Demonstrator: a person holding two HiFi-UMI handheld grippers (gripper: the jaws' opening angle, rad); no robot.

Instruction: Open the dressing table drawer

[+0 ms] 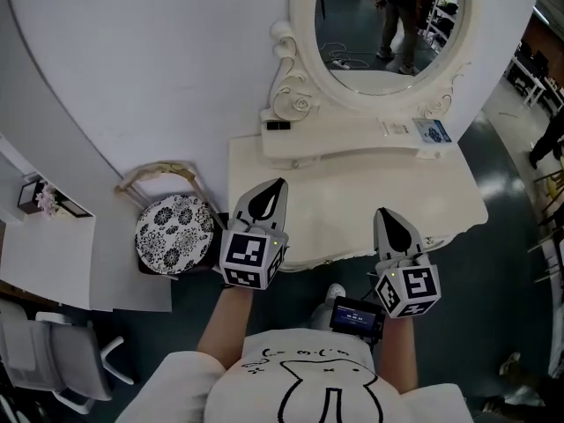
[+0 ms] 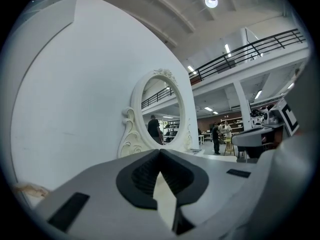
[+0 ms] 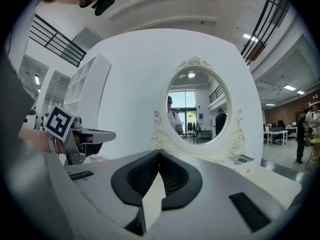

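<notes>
Left gripper point(image 1: 280, 183), right gripper point(image 1: 381, 212) (both closed) over table point(image 1: 352, 192)

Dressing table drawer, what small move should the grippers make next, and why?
Probably lower the right gripper below the front edge of the tabletop and open its jaws. Both it and the left gripper are shut and empty above the tabletop, and the drawer front isn't visible yet.

drawer front hidden under tabletop point(image 1: 352, 192), mirror point(image 1: 388, 25) top cut off
</notes>
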